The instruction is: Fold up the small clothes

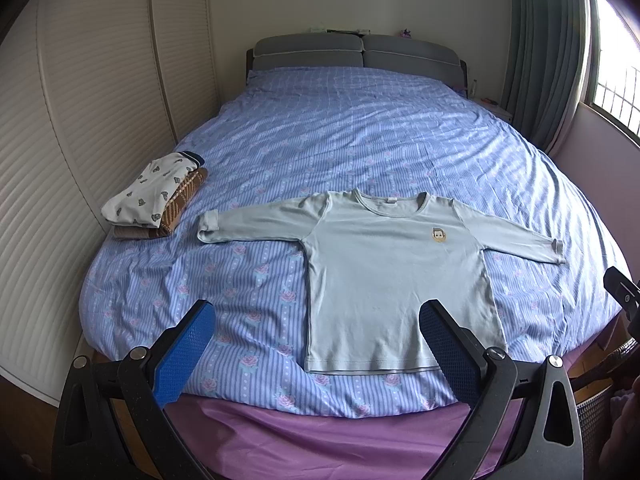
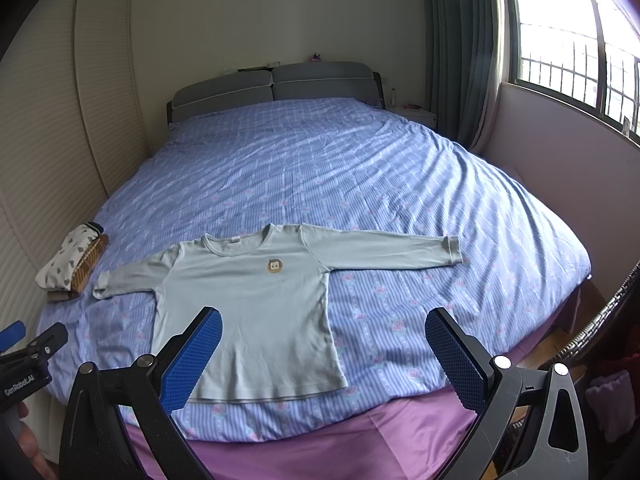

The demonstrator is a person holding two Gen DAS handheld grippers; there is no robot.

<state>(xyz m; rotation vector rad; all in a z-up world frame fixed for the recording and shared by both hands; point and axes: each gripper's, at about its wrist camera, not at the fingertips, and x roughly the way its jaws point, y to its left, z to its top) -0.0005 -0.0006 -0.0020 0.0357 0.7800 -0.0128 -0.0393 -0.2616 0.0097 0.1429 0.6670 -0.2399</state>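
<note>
A pale blue long-sleeved child's shirt (image 1: 396, 272) lies flat, face up, sleeves spread, near the foot of the bed; it also shows in the right wrist view (image 2: 256, 312). My left gripper (image 1: 316, 344) is open and empty, held above the bed's foot edge by the shirt's hem. My right gripper (image 2: 324, 352) is open and empty, above the hem's right side. The left gripper's body shows at the lower left edge of the right wrist view (image 2: 28, 356).
A stack of folded clothes (image 1: 156, 200) sits at the bed's left edge, left of the shirt's sleeve. The bed has a blue striped floral cover (image 1: 340, 140), a grey headboard (image 1: 360, 52) and a purple sheet (image 1: 320, 432). Closet doors (image 1: 80, 120) left, window (image 2: 580, 40) right.
</note>
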